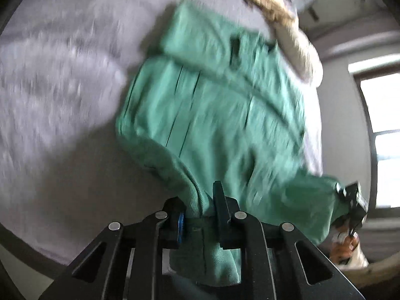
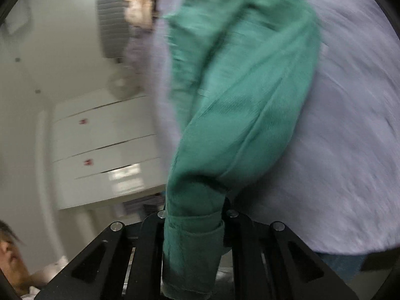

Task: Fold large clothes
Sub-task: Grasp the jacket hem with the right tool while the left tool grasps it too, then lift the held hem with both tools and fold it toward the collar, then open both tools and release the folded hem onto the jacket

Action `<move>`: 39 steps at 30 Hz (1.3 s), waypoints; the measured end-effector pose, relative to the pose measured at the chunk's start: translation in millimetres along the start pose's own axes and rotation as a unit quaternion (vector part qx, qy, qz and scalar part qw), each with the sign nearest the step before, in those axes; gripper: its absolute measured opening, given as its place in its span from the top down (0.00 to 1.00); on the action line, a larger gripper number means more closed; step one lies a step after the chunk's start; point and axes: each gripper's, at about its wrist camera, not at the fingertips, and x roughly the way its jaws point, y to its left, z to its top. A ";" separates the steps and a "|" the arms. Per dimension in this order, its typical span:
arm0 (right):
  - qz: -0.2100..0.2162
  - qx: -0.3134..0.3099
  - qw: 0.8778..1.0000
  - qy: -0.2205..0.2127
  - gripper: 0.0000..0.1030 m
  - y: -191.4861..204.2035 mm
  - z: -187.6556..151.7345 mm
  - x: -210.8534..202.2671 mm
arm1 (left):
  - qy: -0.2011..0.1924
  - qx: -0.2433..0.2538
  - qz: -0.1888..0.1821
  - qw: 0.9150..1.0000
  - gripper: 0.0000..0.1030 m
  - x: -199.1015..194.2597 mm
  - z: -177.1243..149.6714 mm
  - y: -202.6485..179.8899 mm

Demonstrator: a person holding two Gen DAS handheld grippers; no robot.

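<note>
Clamped between the left gripper (image 1: 200, 215) jaws is one near corner of the green garment (image 1: 212, 105), and the right gripper (image 2: 193, 225) is pinched shut on the other near corner, its cuffed hem bunched between the fingers. Beyond those raised corners the garment lies on the pale grey bed sheet (image 1: 62, 87), with one flap already doubled over its far end, short of the beige fluffy item (image 1: 270, 7). Judging by this, folding is partway: the near edge likely goes over toward that flap, then smoothing remains.
</note>
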 end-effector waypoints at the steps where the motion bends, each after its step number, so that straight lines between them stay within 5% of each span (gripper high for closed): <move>1: 0.015 -0.004 1.000 -0.002 0.86 11.2 15.0 2.7 | -0.015 -0.001 0.005 1.000 0.80 -8.1 9.3 -0.7; 6: 0.041 -0.033 0.999 -0.001 0.86 52.0 72.8 13.0 | -0.098 -0.006 0.006 0.995 0.80 -22.7 80.7 -40.2; 12: 0.030 -0.039 0.997 -0.061 0.86 84.6 153.9 18.6 | -0.131 0.030 0.036 0.990 0.80 9.0 179.8 -65.7; 19: -0.035 0.006 0.993 -0.115 0.86 65.1 248.5 48.7 | -0.098 0.037 0.103 0.989 0.80 85.4 273.5 -55.9; 24: -0.076 0.053 0.987 -0.128 0.84 32.5 282.7 71.7 | -0.056 0.063 0.172 0.981 0.80 143.1 296.1 -52.7; 29: -0.085 0.066 0.987 -0.123 0.82 27.6 291.2 71.1 | -0.036 0.039 0.166 0.985 0.75 144.3 303.2 -47.2; 30: -0.085 0.067 0.987 -0.121 0.77 29.3 292.5 70.8 | -0.036 0.035 0.165 0.985 0.66 140.1 304.1 -46.4; 31: -0.082 0.068 0.987 -0.122 0.72 30.7 292.9 69.1 | -0.044 0.033 0.171 0.984 0.40 133.6 304.4 -47.3; 33: -0.071 0.064 0.986 -0.139 0.29 37.0 297.2 64.7 | -0.099 0.046 0.217 0.970 0.03 111.8 302.4 -56.9; 34: -0.060 0.056 0.985 -0.152 0.20 42.2 297.6 58.9 | -0.125 0.055 0.228 0.964 0.03 101.1 301.3 -61.5; 36: -0.051 0.035 0.984 -0.167 0.19 52.6 300.2 47.6 | -0.141 0.070 0.230 0.960 0.03 87.1 302.3 -66.9; 39: -0.104 -0.006 0.980 -0.171 0.19 70.2 300.4 38.1 | -0.142 0.075 0.230 0.960 0.03 79.9 302.7 -67.1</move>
